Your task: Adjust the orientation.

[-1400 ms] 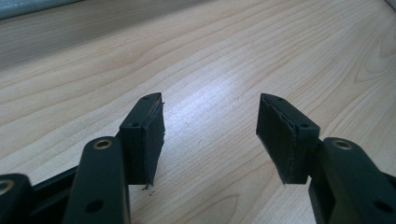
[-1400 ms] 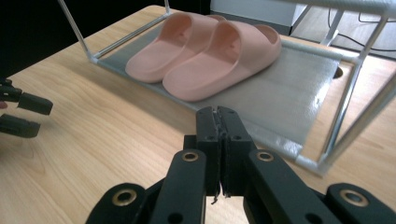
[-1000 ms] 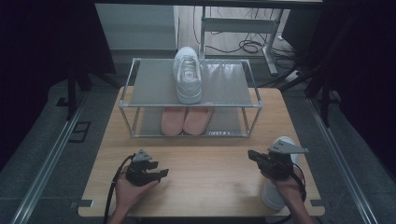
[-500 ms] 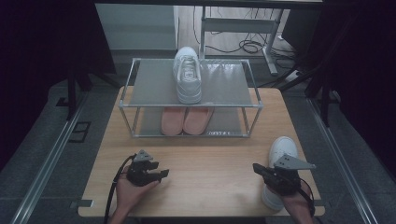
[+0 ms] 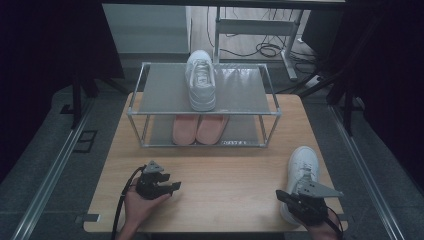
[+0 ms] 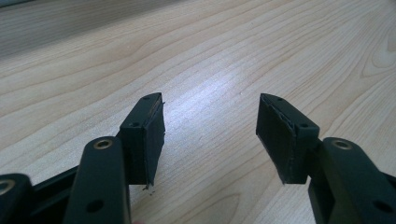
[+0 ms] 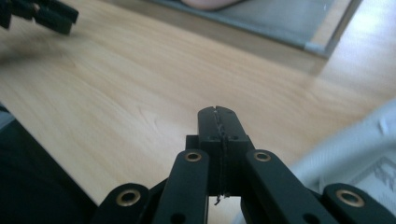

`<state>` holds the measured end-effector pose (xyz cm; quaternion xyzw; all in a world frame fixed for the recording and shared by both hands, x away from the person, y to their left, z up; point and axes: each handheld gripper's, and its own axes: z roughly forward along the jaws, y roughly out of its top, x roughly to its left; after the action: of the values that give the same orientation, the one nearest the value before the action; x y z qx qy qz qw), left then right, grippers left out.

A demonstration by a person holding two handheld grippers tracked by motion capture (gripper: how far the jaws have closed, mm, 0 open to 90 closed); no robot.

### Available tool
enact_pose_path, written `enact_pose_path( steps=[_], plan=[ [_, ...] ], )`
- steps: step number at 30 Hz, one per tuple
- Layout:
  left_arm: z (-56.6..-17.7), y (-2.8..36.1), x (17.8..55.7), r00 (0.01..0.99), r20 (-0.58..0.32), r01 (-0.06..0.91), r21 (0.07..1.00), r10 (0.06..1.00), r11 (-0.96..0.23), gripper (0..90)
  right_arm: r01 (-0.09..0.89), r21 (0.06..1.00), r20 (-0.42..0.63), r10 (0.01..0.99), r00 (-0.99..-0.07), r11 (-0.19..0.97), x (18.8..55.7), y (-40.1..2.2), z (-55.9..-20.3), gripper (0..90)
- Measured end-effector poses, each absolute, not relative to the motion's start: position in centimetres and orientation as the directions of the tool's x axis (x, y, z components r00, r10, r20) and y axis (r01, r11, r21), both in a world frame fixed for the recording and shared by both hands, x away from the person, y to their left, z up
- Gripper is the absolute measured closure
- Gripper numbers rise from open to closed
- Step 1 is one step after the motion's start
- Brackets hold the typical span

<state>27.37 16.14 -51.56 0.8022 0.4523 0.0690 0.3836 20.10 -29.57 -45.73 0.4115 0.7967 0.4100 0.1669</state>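
Note:
A white sneaker (image 5: 302, 167) lies on the wooden table (image 5: 225, 175) near its right edge, toe pointing away from me. My right gripper (image 5: 281, 195) sits at the sneaker's heel end, close to the front edge, pointing left. Its jaws are shut with nothing between them, as the right gripper view (image 7: 219, 116) shows, with the white sneaker (image 7: 359, 149) just to its right. My left gripper (image 5: 174, 187) rests at the front left, held in a hand. In the left gripper view (image 6: 210, 126) it stands open over bare wood.
A two-level metal rack (image 5: 205, 112) stands at the back of the table. Another white sneaker (image 5: 201, 80) sits on its top shelf, and a pair of pink shoes (image 5: 198, 129) on the lower one. Dark floor and cables surround the table.
My right gripper has drawn back toward the table's front edge and sunk a little, uncovering most of the white sneaker on the table. The left gripper has stayed put.

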Motion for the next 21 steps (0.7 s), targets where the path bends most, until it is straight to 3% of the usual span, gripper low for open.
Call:
enact_pose_path(
  steps=[6,21],
  plan=[
    [-51.8,16.0,27.5,0.581,-0.238,0.678,0.671,0.779,-0.301,42.2,0.54,0.761,0.036,0.808,-0.588,0.359,18.7,-30.2,-46.8,90.0],
    [-51.9,16.0,27.5,0.578,-0.243,0.682,0.669,0.779,-0.297,42.2,0.556,0.762,0.056,0.821,-0.568,0.332,18.0,-32.0,-47.3,90.0]
  ],
)
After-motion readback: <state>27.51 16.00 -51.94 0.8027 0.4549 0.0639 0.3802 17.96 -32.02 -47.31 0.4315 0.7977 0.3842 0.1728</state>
